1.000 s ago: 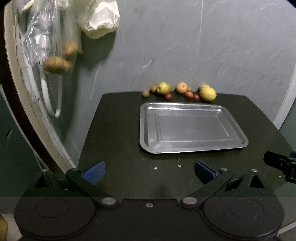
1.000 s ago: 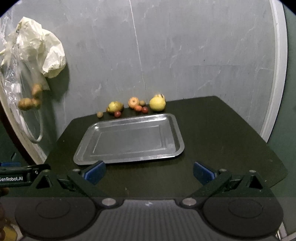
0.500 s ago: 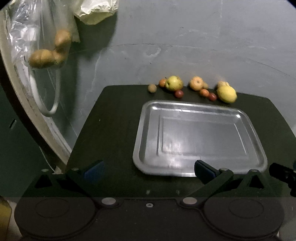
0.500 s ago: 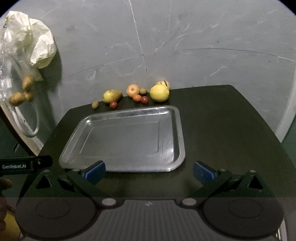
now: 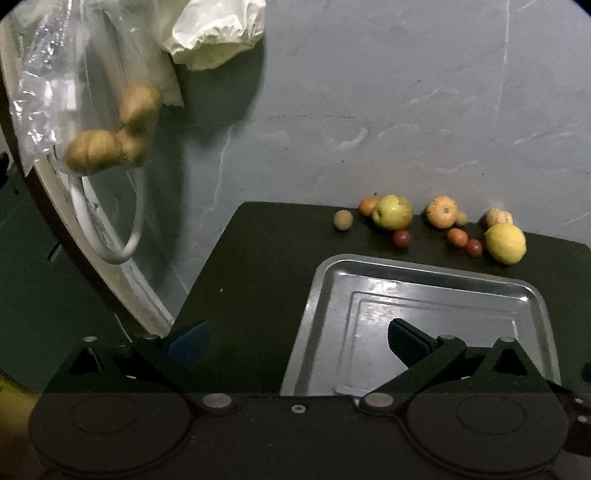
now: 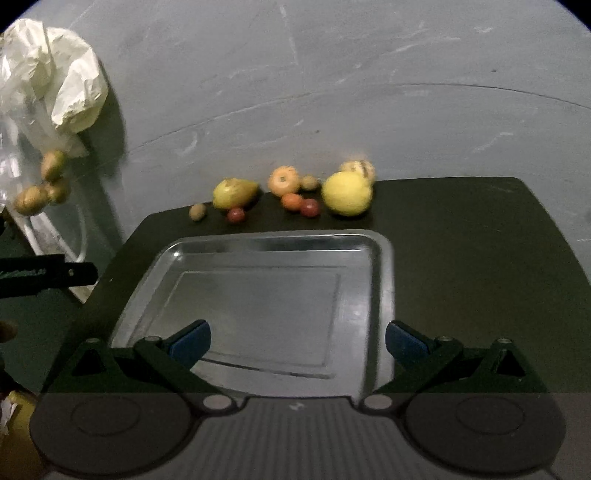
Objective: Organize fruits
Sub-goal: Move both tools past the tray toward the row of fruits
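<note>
An empty metal tray (image 5: pixel 424 291) (image 6: pixel 382 266) lies on a dark table. Behind it, along the grey wall, sits a row of fruit: a green-yellow apple (image 5: pixel 392 212) (image 6: pixel 233 192), a yellow lemon (image 5: pixel 505 243) (image 6: pixel 346 193), an orange round fruit (image 5: pixel 441 216) (image 6: pixel 283 180), a small brown fruit (image 5: pixel 343 220) (image 6: pixel 197 211) and several small red ones. My left gripper (image 5: pixel 295 338) is open over the tray's left rim. My right gripper (image 6: pixel 297 338) is open above the tray's near part. Both hold nothing.
A clear plastic bag (image 5: pixel 99 122) (image 6: pixel 37 184) holding brown lumps hangs at the left beside a crumpled white bag (image 5: pixel 218 29) (image 6: pixel 55 85). The dark table (image 5: pixel 258 266) (image 6: pixel 480 258) ends close to the tray's left side. The left gripper's body (image 6: pixel 44 275) shows at the left.
Both grippers have moved forward toward the fruit row, now hovering over the tray. The left one also shifted left. Both stay open.
</note>
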The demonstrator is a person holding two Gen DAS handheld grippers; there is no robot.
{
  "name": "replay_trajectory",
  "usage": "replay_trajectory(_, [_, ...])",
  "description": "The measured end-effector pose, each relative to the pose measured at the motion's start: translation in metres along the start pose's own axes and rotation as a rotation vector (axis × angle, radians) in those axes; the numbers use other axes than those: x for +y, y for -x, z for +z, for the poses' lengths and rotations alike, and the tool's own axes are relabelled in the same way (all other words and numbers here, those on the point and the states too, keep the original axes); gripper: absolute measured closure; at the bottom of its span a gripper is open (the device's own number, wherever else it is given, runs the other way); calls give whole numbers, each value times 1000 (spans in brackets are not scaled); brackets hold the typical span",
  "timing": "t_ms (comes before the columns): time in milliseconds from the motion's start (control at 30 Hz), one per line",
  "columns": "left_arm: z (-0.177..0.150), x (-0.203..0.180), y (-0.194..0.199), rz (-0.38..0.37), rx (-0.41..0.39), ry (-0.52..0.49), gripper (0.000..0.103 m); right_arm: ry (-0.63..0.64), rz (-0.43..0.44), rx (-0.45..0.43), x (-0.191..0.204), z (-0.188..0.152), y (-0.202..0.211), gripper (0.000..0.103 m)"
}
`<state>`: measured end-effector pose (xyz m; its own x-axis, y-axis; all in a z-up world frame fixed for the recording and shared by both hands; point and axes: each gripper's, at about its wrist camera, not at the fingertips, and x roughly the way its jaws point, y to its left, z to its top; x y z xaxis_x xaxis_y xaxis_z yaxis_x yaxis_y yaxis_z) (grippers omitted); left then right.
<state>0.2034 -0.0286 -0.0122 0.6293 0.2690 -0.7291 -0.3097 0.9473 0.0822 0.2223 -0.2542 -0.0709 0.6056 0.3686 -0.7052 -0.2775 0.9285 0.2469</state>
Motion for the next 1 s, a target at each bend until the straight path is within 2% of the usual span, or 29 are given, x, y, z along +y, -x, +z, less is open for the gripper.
replay_trajectory(167, [19,12,-16,-20,15,-18,1,13,17,2,17,13,-14,0])
replay_trajectory(300, [38,21,-39,-66,14,-41,1,50,28,-66,35,23,-19,0])
replay_trajectory(467, [63,31,-68,-130,-10,-74,1,108,2,-118,63,36,-34,0])
replay_trajectory(700, [89,31,-119,-214,-26,-134,1,107,-103,-103,90,53,-65,0])
replay_trajectory(1000, [98,21,-167,-273,-18,-214,1,99,-120,-110,104,69,-109,0])
